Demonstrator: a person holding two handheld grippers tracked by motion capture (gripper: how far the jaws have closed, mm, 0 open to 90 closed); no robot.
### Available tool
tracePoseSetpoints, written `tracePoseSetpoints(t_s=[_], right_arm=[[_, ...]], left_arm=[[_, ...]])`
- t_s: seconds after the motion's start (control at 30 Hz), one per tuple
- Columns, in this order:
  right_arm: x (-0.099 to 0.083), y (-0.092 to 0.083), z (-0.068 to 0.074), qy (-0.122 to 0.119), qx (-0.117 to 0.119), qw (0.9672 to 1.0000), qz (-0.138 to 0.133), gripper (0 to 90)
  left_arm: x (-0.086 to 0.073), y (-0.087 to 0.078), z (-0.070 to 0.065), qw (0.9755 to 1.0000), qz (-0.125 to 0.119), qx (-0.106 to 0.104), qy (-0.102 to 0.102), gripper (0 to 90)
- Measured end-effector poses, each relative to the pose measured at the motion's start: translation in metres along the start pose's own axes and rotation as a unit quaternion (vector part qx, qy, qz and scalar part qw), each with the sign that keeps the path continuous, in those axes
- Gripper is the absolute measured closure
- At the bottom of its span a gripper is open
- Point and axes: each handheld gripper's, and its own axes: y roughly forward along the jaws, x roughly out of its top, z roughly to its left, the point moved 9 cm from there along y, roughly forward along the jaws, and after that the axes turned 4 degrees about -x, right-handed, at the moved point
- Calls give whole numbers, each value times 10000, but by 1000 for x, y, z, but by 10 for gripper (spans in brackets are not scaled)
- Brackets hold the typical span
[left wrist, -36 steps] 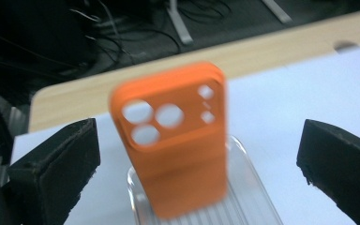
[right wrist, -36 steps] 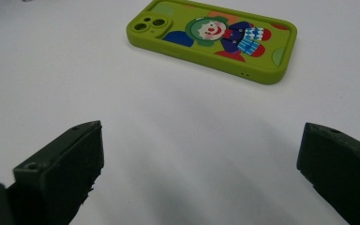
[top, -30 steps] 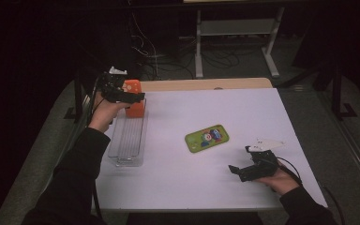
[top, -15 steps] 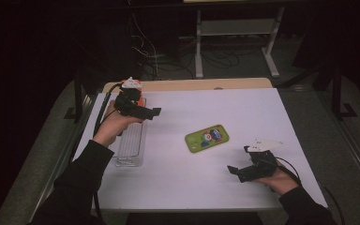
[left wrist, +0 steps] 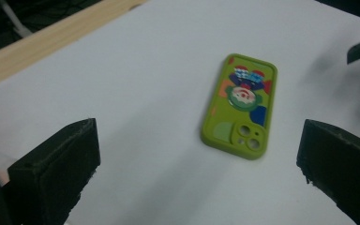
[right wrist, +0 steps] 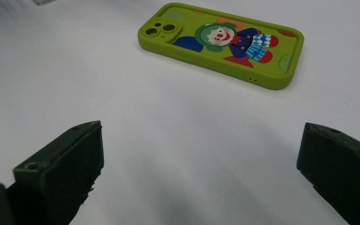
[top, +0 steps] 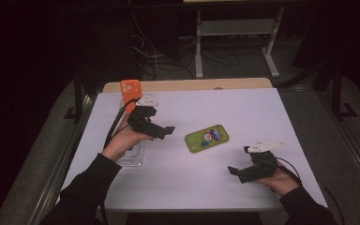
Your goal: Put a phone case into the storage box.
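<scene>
Dark room all around, with cables and a metal frame at the back. In the middle, a flat white surface [top: 262, 112] with a strip of pale wood along its far edge.

On the white surface, near the middle: a flat lime-green phone case [top: 206, 138] with a clown picture and camera holes. Lying flat, picture side up, with nothing touching it. Seen again in the left gripper view [left wrist: 240, 106] and in the right gripper view [right wrist: 221, 42], each time ahead of the black jaws and well apart from them.

Left tongs [top: 161, 132] held up over the surface, pointing toward the green case from the left. Jaws wide apart, nothing between them. Right tongs [top: 236, 171] low near the front right corner, also aimed at the case. Jaws wide apart too, empty.

At the left, a clear plastic tray [top: 133, 157] lying on the surface, partly hidden by the left hand. Behind it, a small orange block [top: 130, 90] standing near the far edge.

Work on the green case: likely just starting. Tongs lined up and ready, but no grab made yet. Left to do, by the look of it: move closer, close on the case, lift it, maybe carry it to the tray.
</scene>
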Motion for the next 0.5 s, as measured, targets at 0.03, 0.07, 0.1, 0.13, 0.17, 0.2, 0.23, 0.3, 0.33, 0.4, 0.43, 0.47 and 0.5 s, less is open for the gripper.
tracePoseSetpoints(t_s=[0.03,0.07,0.1,0.13,0.17,0.2,0.23,0.3,0.33,0.4,0.43,0.47,0.5], right_arm=[[1,0,0,17,8,10000,-22,3],[1,0,0,9,8,10000,-17,2],[0,0,0,6,11,10000,-12,3],[1,0,0,-33,8,10000,-9,3],[2,0,0,-36,20,10000,-36,3],[2,0,0,-30,28,10000,-44,3],[2,0,0,-38,31,10000,-37,3],[0,0,0,-53,25,10000,5,3],[0,-1,0,-63,27,10000,6,3],[1,-1,1,-55,37,10000,4,3],[1,-1,2,-28,44,10000,15,3],[1,0,2,-53,44,10000,6,2],[1,0,2,-61,44,10000,10,3]], left_arm=[[-1,2,-3,10000,5,-43,35,0],[-3,3,-6,10000,25,-79,37,0],[-5,5,-9,9999,41,-114,70,0],[-7,8,-13,9999,43,-153,66,0],[-9,9,-16,9998,57,-179,101,0],[-10,12,-20,9997,16,-216,84,0],[-13,13,-22,9996,84,-248,138,0],[-17,17,-29,9994,84,-306,142,0],[-19,19,-32,9993,93,-331,157,0],[-24,23,-39,9990,129,-385,184,0],[-27,24,-41,9988,185,-387,238,0],[-30,26,-44,9985,227,-413,285,0],[-32,28,-46,9983,235,-430,303,0]])
